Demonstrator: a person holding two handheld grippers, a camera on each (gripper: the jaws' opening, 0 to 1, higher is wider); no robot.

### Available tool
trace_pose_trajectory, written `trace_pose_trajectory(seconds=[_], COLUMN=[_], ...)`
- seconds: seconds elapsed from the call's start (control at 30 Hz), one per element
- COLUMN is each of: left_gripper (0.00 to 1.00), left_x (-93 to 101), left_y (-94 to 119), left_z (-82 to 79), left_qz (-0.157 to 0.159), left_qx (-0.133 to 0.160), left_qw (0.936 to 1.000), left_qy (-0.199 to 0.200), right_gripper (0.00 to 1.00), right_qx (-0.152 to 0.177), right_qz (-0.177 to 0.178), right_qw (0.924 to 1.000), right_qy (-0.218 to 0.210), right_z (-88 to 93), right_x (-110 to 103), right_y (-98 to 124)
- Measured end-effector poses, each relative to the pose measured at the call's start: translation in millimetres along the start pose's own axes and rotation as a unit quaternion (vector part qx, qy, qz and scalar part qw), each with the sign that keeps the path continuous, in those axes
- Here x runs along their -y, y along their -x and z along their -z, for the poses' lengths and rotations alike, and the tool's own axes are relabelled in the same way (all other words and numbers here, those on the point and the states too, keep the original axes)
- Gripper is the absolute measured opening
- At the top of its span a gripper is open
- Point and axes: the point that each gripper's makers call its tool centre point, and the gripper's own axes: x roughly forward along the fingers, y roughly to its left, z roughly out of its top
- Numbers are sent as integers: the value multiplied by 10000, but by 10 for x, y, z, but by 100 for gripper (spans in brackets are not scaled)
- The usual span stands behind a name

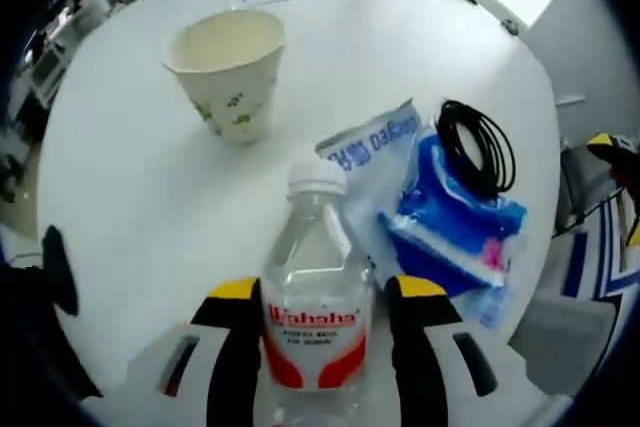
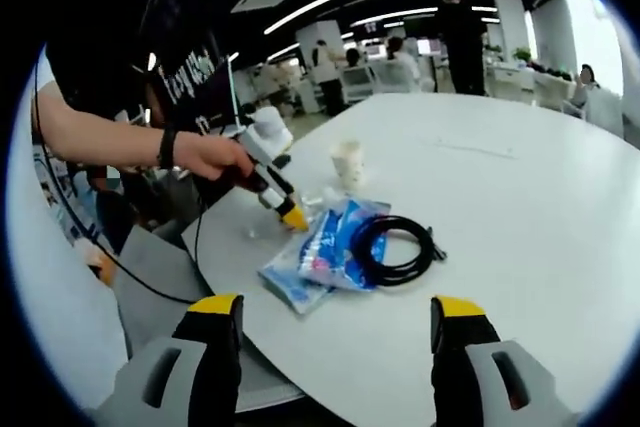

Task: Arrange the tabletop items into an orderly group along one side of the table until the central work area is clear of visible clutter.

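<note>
A clear water bottle (image 1: 316, 297) with a white cap and red label stands between the jaws of my left gripper (image 1: 328, 289), which is shut on its sides. Further away a paper cup (image 1: 228, 69) with a green print stands upright. To the right lies a blue and white plastic packet (image 1: 440, 217) with a coiled black cable (image 1: 478, 147) on top of it. In the right gripper view, my right gripper (image 2: 338, 305) is open over the table edge, short of the packet (image 2: 320, 252) and cable (image 2: 392, 247). A person's hand holds the left gripper (image 2: 290, 212) next to the cup (image 2: 347, 162).
The round white table (image 1: 130, 197) has bare surface to the left of the bottle and behind the cup. A grey chair (image 2: 150, 277) stands at the table's near edge. Office desks and people fill the far background.
</note>
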Motion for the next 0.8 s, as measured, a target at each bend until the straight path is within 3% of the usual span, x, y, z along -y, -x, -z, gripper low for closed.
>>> trace_pose_trajectory(seconds=[0.2,0.8], left_gripper=[42,40], left_x=[-16,-22], left_y=[17,107], left_z=[-3,-62], left_qz=[-71,-74], left_qx=[48,450], left_qw=[9999,9988], left_qy=[-59,151], right_gripper=[86,82], right_qx=[36,141], right_qz=[-55,66], right_qw=[9999,9998], right_qy=[109,-90], right_z=[-72,-99], right_x=[-37,50], right_y=[-25,61])
